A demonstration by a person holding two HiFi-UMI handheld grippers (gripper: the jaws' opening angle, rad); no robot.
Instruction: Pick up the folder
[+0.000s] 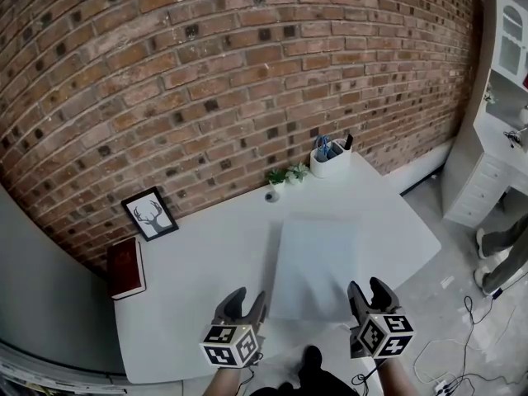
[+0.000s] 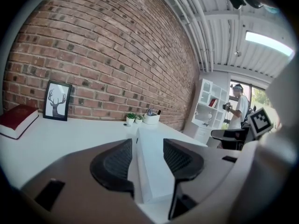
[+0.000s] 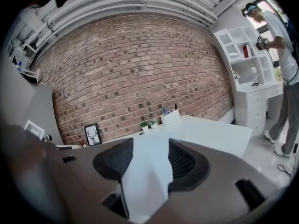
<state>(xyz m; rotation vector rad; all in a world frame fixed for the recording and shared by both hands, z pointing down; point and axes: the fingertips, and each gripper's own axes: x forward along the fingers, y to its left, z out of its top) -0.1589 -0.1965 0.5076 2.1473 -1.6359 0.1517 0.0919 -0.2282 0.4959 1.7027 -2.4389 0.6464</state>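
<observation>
While looking steeply down from the head view, can make out the folder (image 1: 318, 262), pale and flat, lying on the white table (image 1: 206, 250) toward its near edge, with the far end pointing at the brick wall (image 1: 206, 73). Can place the left gripper (image 1: 246, 298) at the folder's near left corner and the right gripper (image 1: 370, 289) at its near right corner, both low over the front of the table. Looking along the left gripper view, find the jaws standing apart with the folder's near edge between the pads, not pinched by them. Looking along the right gripper view, find the jaws wide apart as well, with the folder's pale surface between the pads and no grip on it. Farther back on the table, can pick out a framed deer picture (image 1: 149, 213) leaning at the wall, a red book (image 1: 125, 267) lying beside it near the left edge, two small potted plants (image 1: 287, 176) and a white holder (image 1: 328, 159) with pens. Off to the right, can see a white cabinet (image 1: 495, 139) and a person (image 3: 280, 55) standing by it
</observation>
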